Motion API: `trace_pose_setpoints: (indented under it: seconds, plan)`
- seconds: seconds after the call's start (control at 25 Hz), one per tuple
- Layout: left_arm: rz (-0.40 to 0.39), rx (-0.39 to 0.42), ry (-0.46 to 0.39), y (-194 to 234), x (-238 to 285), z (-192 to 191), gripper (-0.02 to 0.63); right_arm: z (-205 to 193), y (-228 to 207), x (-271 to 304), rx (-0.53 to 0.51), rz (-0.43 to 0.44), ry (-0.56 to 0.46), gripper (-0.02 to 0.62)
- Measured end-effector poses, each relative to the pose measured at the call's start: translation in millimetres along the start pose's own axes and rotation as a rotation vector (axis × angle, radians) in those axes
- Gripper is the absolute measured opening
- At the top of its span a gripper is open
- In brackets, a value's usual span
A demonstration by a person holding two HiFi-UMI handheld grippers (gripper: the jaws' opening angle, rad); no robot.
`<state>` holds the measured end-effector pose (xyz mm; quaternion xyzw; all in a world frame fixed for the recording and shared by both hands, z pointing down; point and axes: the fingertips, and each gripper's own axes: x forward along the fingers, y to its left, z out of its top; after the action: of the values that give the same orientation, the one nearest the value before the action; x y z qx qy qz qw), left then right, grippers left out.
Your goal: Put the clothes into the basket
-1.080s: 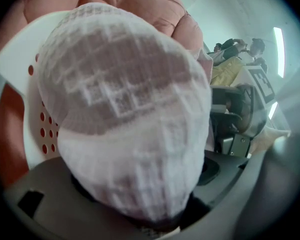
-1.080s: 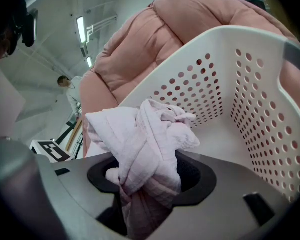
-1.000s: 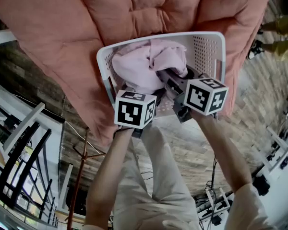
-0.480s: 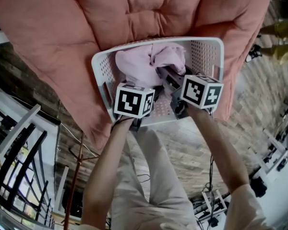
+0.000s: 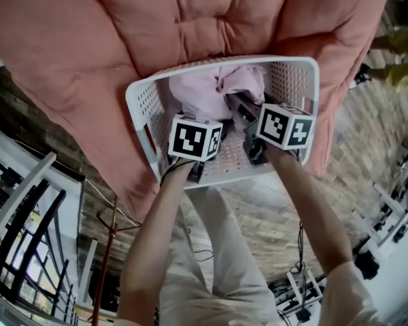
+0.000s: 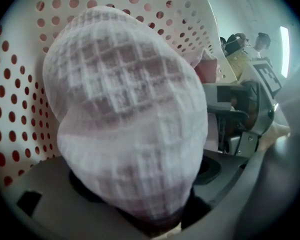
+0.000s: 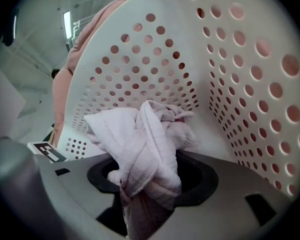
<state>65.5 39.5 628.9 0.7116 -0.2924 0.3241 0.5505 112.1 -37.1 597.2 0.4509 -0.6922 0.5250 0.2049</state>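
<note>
A white perforated basket [image 5: 139,114] rests on a salmon quilt. A pale pink cloth [image 5: 200,90] lies bunched at its far end, inside the walls. Both grippers reach into the basket from the near side. My left gripper [image 5: 202,119] is shut on a bulging fold of the cloth [image 6: 125,114], which fills the left gripper view and runs down between the jaws of the left gripper [image 6: 150,219]. My right gripper [image 5: 231,102] is shut on a twisted end of the cloth [image 7: 140,139], pinched at the right gripper [image 7: 140,204], with the basket wall [image 7: 230,59] close behind.
The quilt [image 5: 156,19] spreads around and beyond the basket. Brick-patterned floor [image 5: 272,209] lies below it. A white rack [image 5: 27,202] stands at the left, and cables and stands [image 5: 306,291] at the lower right. A person's yellow sleeve [image 5: 394,39] shows at the right edge.
Both grippers have sunk deeper into the basket with the pink cloth. The cloth now sits lower, inside the walls.
</note>
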Motion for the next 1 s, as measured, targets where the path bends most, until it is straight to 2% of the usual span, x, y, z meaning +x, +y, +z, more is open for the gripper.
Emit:
trace_pose_setpoints:
  seconds: [0.36,0.6,0.8,1.0]
  plan:
    - [0.018,-0.01,0.007,11,14,1,0.397,-1,-14,13,0.004,-0.033,-0.009,0.253]
    - [0.035,-0.032,0.02,17,21,-2,0.423,-4,-25,17,0.003,-0.075,-0.009,0.264]
    - [0.114,-0.018,0.017,29,16,0,0.505,-2,-33,18,-0.002,-0.117,-0.013,0.291]
    - [0.205,0.041,-0.037,35,3,8,0.532,1,-36,7,-0.006,-0.149,-0.009,0.308]
